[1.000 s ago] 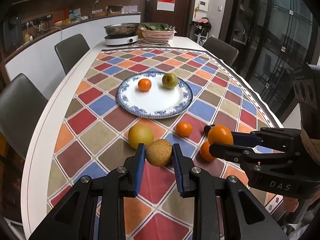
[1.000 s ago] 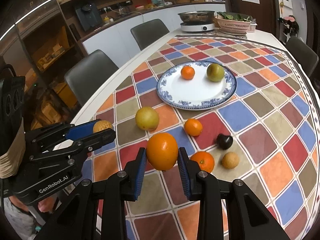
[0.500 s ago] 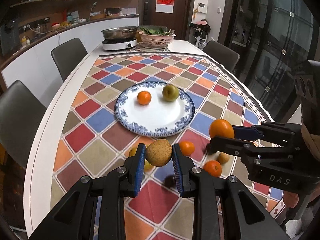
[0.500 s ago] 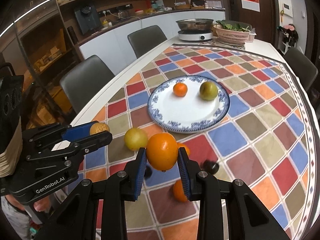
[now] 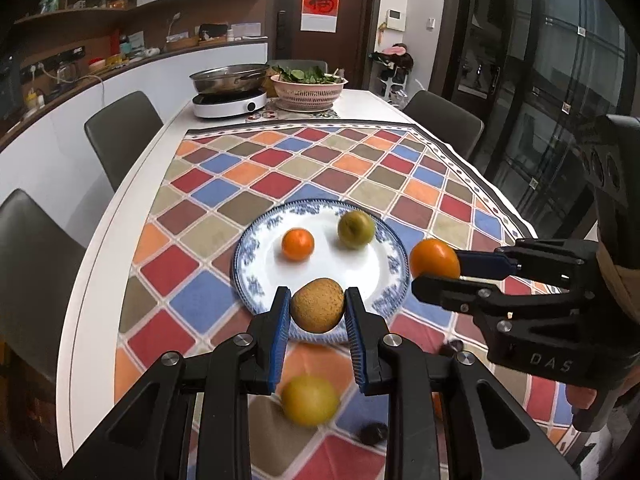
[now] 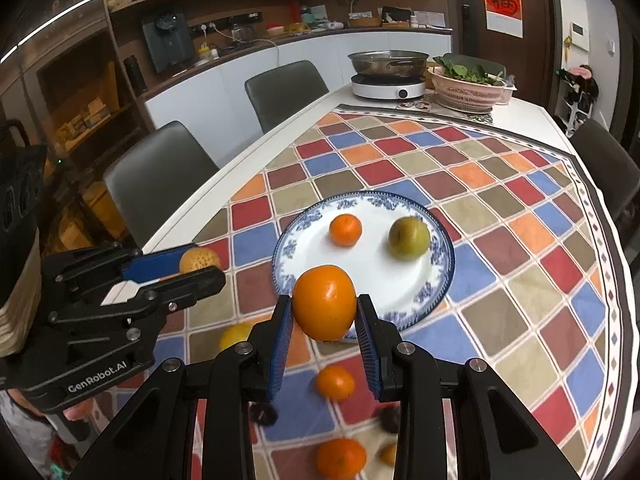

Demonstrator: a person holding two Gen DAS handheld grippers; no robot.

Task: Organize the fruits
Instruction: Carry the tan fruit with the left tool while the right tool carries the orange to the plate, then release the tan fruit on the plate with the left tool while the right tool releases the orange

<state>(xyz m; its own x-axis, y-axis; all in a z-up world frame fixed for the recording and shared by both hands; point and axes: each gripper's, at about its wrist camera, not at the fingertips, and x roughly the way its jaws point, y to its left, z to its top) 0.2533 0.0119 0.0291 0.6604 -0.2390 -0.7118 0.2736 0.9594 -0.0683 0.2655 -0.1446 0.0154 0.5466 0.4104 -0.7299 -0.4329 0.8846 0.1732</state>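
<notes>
Blue-padded left gripper [image 5: 318, 312] clamped on a rough tan fruit [image 5: 317, 310], poised at the near rim of the blue-and-white plate [image 5: 394, 252]; right gripper [image 6: 325, 320] alongside, pinching a large orange [image 6: 324, 302]. Just beyond, on the plate: a mandarin [image 5: 297, 244] and a green fruit [image 5: 356, 229].

The yellow fruit [image 5: 310, 399] under the left tongs [image 5: 317, 312] is blurred. The right tongs [image 6: 325, 314] hide part of the plate [image 6: 442, 272] rim, and two dark small fruits [image 6: 263, 414] are blurred beyond telling.
</notes>
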